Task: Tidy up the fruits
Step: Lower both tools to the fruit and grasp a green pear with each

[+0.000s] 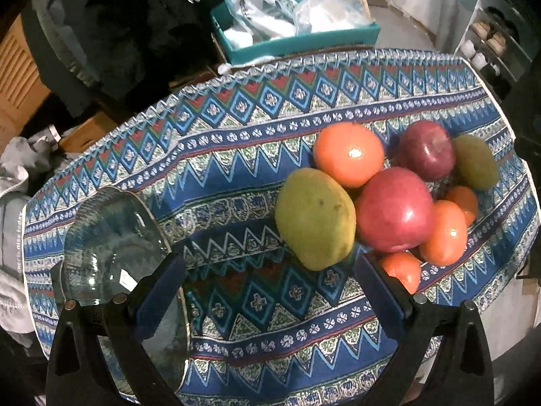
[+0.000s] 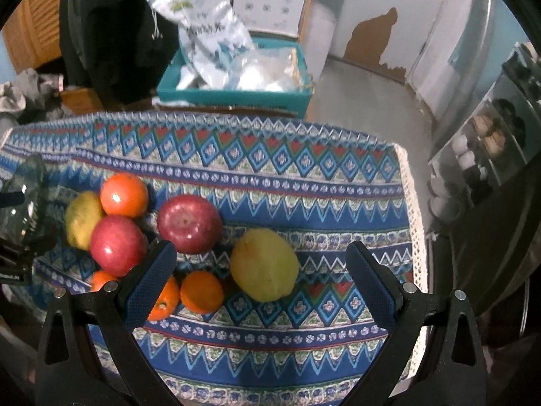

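Both claws stand wide open and hold nothing: left gripper (image 1: 270,291) above the patterned tablecloth (image 1: 236,155), right gripper (image 2: 262,277) above the fruit. A glass bowl (image 1: 111,237) sits at the cloth's left, well apart from the heap at right: green mango (image 1: 316,218), red apple (image 1: 395,208), orange (image 1: 348,154).

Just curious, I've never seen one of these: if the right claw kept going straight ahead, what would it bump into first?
Probably the yellow-green mango, lying between the open right claw fingers; depth is hard to judge.
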The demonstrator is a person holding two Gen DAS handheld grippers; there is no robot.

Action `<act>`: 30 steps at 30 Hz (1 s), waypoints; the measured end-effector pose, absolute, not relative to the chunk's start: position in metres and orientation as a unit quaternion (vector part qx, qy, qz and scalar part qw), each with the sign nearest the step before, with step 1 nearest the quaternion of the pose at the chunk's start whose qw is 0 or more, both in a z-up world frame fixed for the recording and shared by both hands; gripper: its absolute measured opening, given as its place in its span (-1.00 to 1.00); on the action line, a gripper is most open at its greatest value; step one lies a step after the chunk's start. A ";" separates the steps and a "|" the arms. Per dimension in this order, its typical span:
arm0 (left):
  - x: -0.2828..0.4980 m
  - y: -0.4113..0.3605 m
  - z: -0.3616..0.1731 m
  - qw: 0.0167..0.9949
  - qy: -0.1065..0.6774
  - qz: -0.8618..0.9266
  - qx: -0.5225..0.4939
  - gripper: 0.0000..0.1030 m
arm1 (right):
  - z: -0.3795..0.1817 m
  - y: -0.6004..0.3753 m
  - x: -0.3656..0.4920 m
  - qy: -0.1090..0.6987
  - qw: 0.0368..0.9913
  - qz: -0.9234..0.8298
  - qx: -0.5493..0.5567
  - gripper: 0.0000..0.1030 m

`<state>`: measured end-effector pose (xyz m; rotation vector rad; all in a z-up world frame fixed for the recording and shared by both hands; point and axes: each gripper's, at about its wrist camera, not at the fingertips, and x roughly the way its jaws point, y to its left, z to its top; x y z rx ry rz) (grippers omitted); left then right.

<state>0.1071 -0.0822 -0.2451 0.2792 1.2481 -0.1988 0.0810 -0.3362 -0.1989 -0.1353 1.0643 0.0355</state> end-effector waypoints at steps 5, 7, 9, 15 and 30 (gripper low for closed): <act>0.114 -0.087 -0.258 0.793 0.586 -0.090 0.140 0.98 | -0.221 -0.339 0.090 0.528 0.847 0.022 -0.064 0.91; 0.117 -0.087 -0.264 0.790 0.591 -0.089 0.139 0.98 | -0.229 -0.340 0.093 0.537 0.841 0.025 -0.063 0.91; 0.120 -0.089 -0.269 0.787 0.595 -0.092 0.135 0.99 | -0.237 -0.341 0.095 0.546 0.835 0.029 -0.064 0.91; 0.124 -0.100 -0.277 0.782 0.599 -0.104 0.137 0.99 | -0.258 -0.344 0.102 0.565 0.821 0.036 -0.069 0.91; 0.149 -0.108 -0.296 0.775 0.606 -0.145 0.106 0.99 | -0.301 -0.355 0.121 0.602 0.795 0.052 -0.055 0.67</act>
